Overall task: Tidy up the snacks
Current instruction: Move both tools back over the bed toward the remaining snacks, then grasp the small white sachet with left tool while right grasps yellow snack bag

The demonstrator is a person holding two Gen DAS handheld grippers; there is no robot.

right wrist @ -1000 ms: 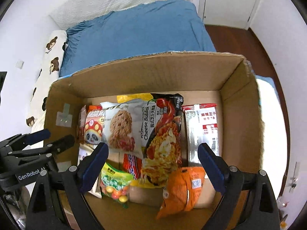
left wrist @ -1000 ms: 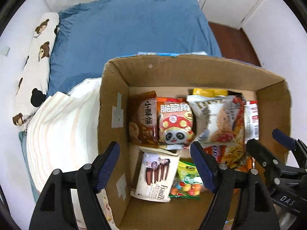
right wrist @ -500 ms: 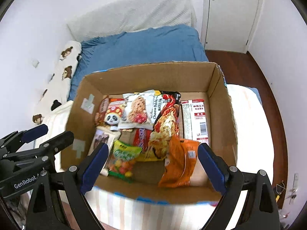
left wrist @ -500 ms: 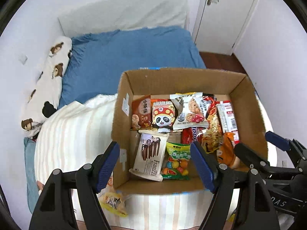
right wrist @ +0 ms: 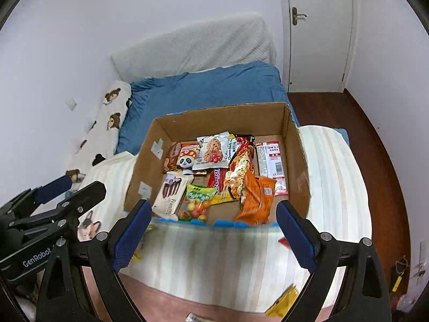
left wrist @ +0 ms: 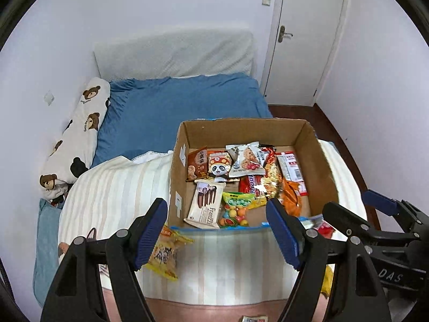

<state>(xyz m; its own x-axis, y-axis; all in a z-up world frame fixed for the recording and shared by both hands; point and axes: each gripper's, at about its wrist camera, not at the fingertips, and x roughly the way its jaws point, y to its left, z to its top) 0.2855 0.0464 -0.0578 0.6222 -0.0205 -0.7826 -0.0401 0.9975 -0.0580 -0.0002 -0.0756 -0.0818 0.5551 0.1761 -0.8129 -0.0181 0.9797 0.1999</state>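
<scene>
A cardboard box (left wrist: 319, 171) (right wrist: 295, 145) sits on the striped bed cover and holds several snack packs: a panda pack (left wrist: 219, 165), a white wafer pack (left wrist: 205, 205), a green candy bag (left wrist: 236, 209) and an orange bag (right wrist: 254, 196). A yellow snack pack (left wrist: 165, 253) lies outside the box by its near left corner. A red-and-clear pack (left wrist: 320, 224) lies by the near right corner. My left gripper (left wrist: 217, 234) is open and empty, held above and in front of the box. My right gripper (right wrist: 211, 237) is open and empty, beside it.
The striped cover (left wrist: 112, 187) lies over a bed with a blue sheet (left wrist: 182, 102) and a bear-print pillow (left wrist: 77, 136). A white door (left wrist: 303, 35) and dark wood floor (right wrist: 375, 139) are at the right. A yellow pack (right wrist: 281, 303) lies at the bed's near edge.
Both grippers have pulled back and up, away from the box. The whole box, the loose packs beside it and the room now show. Both stay open and empty.
</scene>
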